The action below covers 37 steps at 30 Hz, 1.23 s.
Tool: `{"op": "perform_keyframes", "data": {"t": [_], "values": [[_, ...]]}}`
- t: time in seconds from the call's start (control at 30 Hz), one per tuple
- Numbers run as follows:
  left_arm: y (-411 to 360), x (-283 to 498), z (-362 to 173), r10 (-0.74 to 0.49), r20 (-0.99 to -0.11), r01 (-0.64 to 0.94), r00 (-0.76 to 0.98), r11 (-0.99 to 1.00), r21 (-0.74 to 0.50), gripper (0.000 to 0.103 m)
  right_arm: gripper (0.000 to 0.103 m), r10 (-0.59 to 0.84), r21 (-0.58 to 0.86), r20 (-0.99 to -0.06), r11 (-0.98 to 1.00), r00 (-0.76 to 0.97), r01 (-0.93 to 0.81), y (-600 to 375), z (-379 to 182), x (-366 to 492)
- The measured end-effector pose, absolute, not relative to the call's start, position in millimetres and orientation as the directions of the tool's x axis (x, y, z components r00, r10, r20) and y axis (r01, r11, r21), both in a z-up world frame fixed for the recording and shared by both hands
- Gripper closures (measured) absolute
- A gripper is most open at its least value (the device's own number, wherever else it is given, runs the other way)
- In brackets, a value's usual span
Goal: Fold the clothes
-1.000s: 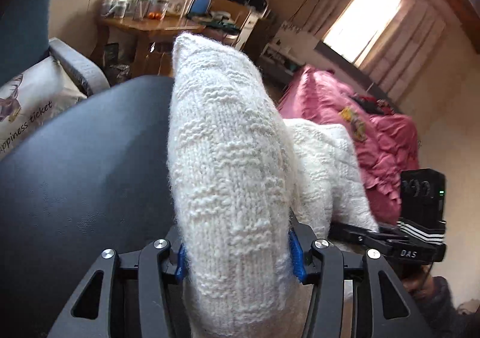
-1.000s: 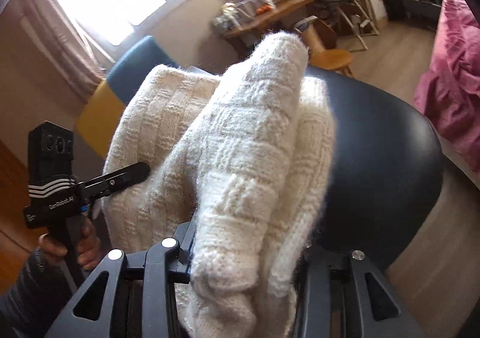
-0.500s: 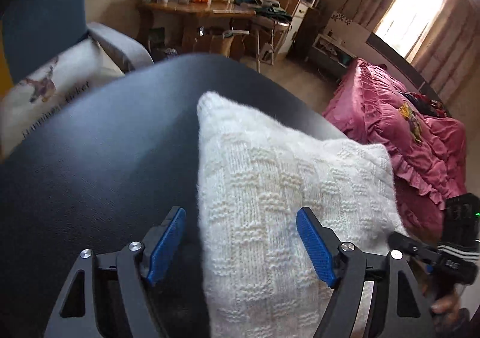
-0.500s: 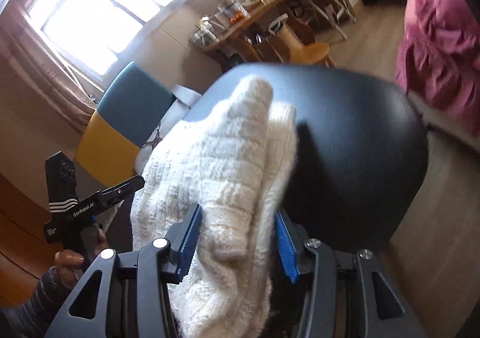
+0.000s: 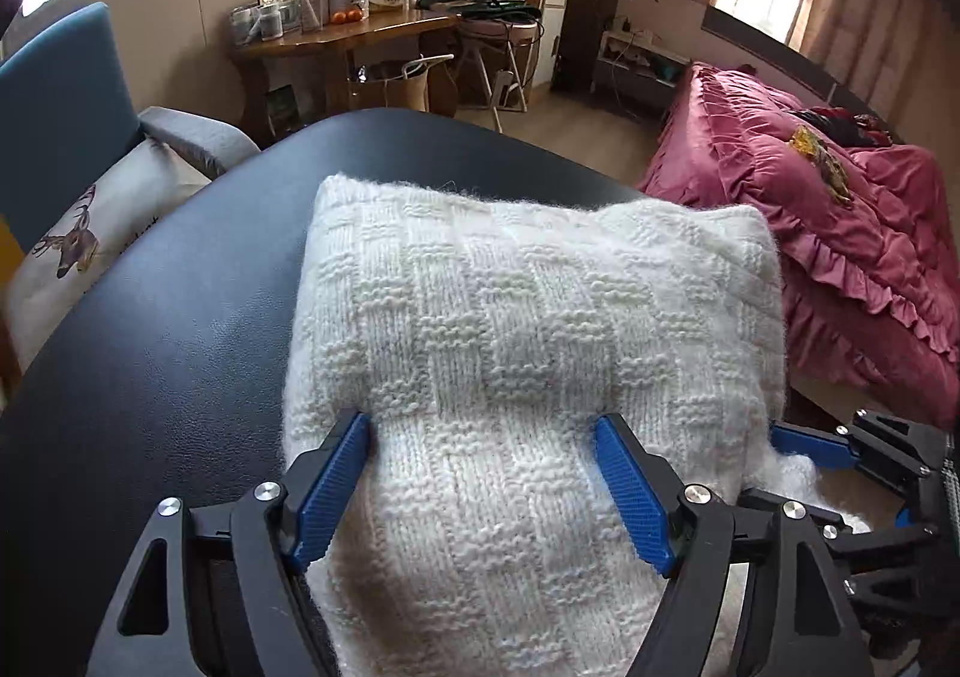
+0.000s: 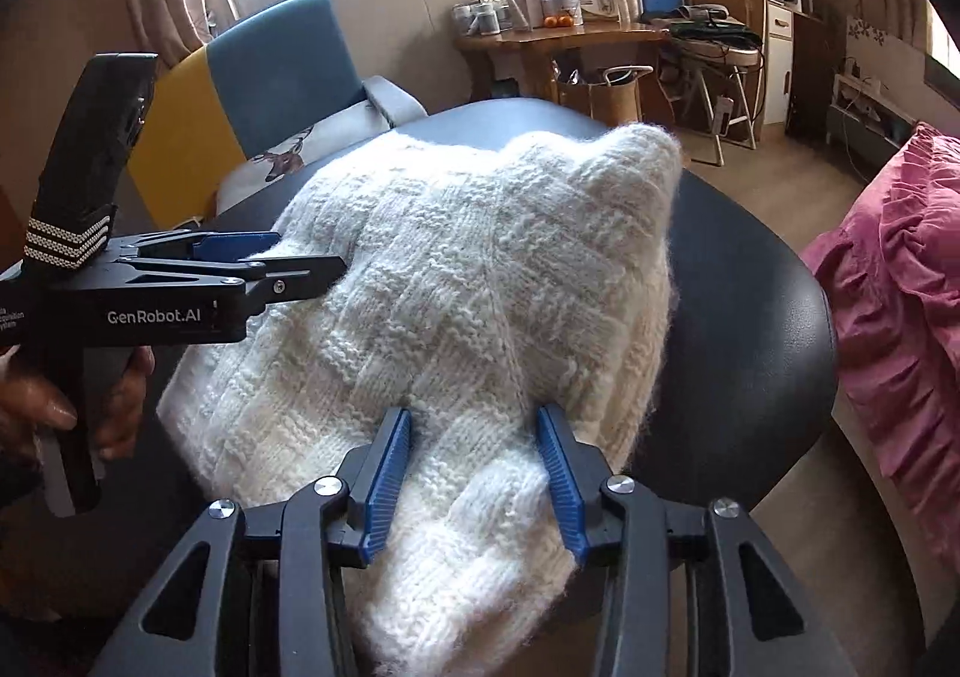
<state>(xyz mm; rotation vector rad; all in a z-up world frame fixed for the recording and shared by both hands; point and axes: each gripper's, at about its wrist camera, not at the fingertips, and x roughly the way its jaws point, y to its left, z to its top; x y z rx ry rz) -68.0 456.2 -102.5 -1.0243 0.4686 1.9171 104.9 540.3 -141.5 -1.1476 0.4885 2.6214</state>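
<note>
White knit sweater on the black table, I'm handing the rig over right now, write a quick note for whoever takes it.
Left gripper: jaws open, straddling the near edge of the white knit sweater, not clamped.
Right gripper: jaws open too, knit bunched between the pads, no firm grip.
The sweater lies folded in a thick bundle on the black table, near edge hanging over the table's edge.
Done: the fold is laid down.
Left: back both grippers off, then probably neaten the bundle or make a last fold.
</note>
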Motion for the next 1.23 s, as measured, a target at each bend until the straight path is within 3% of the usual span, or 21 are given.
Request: {"op": "perform_keyframes", "data": {"t": [0.13,0.23,0.37,0.4,0.43,0.63,0.93,1.23], "values": [[456,-61,-90,0.512,-0.791,-0.803,-0.336,-0.594,-0.043,0.023,0.058,0.103,0.219,-0.729,-0.902,-0.677,-0.373,539,-129,104],[446,-54,-70,0.501,-0.754,-0.761,-0.425,-0.649,-0.002,0.023,0.057,0.135,0.258,-0.668,-0.88,-0.732,-0.398,535,-103,111],[423,-44,-38,0.467,-0.718,-0.714,-0.517,-0.698,0.059,0.013,0.056,0.192,0.214,-0.636,-0.887,-0.747,-0.41,518,-74,107],[416,-40,-29,0.457,-0.7,-0.698,-0.55,-0.711,0.084,0.003,0.056,0.199,0.205,-0.637,-0.888,-0.745,-0.412,515,-71,103],[409,-36,-21,0.456,-0.68,-0.691,-0.574,-0.716,0.104,0.0,0.056,0.203,0.199,-0.638,-0.888,-0.743,-0.414,511,-68,99],[366,-16,21,0.49,-0.597,-0.662,-0.636,-0.744,0.095,0.0,0.056,0.179,0.201,-0.655,-0.895,-0.734,-0.398,489,-62,87],[335,-11,38,0.485,-0.601,-0.628,-0.635,-0.778,0.035,0.0,0.056,0.154,0.179,-0.676,-0.914,-0.721,-0.363,470,-60,81],[327,-1,35,0.447,-0.582,-0.593,-0.679,-0.801,0.077,0.004,0.056,0.133,0.166,-0.699,-0.925,-0.703,-0.341,460,-63,79]]}}
